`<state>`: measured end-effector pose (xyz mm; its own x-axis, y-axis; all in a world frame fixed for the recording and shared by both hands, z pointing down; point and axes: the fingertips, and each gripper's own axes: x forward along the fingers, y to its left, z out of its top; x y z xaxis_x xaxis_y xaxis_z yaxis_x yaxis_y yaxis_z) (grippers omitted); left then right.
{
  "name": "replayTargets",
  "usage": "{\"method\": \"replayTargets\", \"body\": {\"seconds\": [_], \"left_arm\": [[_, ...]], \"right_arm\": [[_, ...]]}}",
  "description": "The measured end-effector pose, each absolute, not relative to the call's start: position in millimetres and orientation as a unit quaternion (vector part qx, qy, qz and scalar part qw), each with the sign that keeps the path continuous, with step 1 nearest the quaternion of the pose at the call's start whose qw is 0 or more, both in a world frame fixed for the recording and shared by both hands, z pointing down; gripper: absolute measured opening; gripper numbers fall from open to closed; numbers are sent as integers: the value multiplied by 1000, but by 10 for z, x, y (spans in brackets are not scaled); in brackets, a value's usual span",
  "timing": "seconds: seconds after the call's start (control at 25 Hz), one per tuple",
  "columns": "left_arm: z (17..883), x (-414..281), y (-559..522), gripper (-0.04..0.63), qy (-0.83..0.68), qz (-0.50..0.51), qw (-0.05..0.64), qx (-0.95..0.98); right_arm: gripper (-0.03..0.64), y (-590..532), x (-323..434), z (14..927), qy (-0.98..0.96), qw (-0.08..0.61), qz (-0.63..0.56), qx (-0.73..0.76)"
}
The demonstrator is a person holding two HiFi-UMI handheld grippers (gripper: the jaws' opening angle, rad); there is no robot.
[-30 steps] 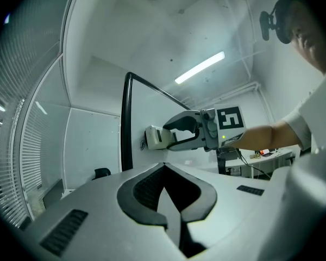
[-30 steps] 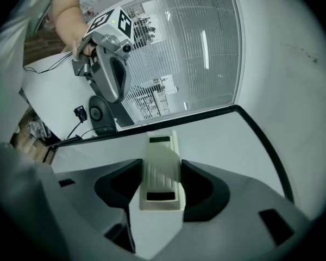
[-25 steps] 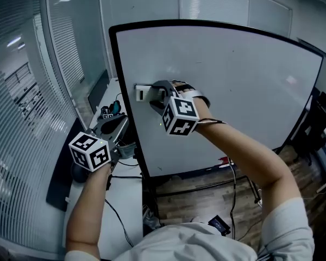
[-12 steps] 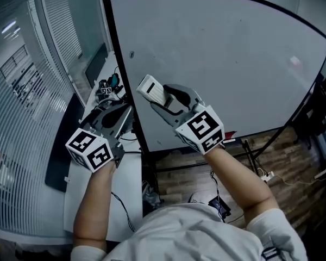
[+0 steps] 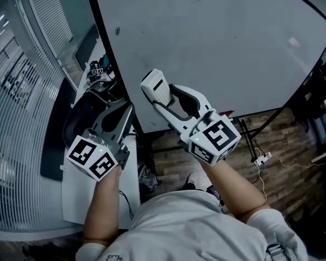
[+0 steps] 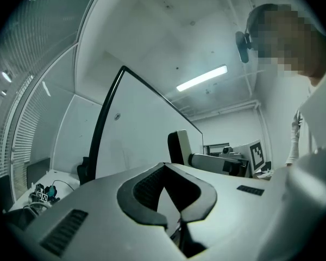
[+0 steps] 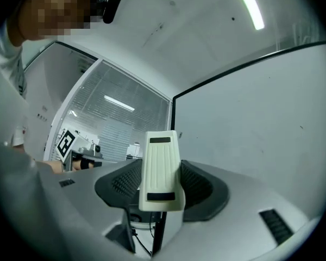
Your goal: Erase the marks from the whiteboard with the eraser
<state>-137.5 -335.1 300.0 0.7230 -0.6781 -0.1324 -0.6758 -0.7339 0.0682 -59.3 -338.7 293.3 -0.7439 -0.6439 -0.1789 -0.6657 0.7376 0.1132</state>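
Note:
The whiteboard (image 5: 233,42) stands in a black frame ahead of me, its surface nearly bare apart from tiny specks. My right gripper (image 5: 164,101) is shut on the white eraser (image 5: 156,87) and holds it in the air, off the board and near its lower left corner. In the right gripper view the eraser (image 7: 161,170) stands upright between the dark pads (image 7: 204,187), with the whiteboard (image 7: 255,118) behind. My left gripper (image 5: 125,115) hangs over the desk with its jaws together and nothing in them. In the left gripper view I see the whiteboard (image 6: 136,140) edge-on and the eraser (image 6: 180,148).
A white desk (image 5: 79,200) with a dark mat (image 5: 51,145) and cables runs along the left. A glass wall with blinds (image 5: 16,75) stands beyond it. Below the board is wood floor (image 5: 277,140) with a power strip (image 5: 261,157) and cords.
My right gripper has drawn the eraser off the board and down towards me. The head view has tipped downward. The left gripper has barely moved.

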Motion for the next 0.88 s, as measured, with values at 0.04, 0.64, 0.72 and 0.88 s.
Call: {"method": "replayTargets", "body": {"seconds": [0.04,0.64,0.72,0.88], "left_arm": [[3053,-1354,-3361,6,-365,-76,13,928],[3176,-1034,-3281,6,-365,-76,26,927],[3119,-929,-3195,6,-368,-74,19,927],[3080,-689,-3046,6,-382,-66,3,922]], "right_arm": [[232,-3398,-587,2965,929,68,78,-354],[232,-3207,-309,3014,933,50,70,-350],[232,-3131,-200,2987,934,51,74,-347],[232,-3021,48,2987,936,56,71,-339]]}}
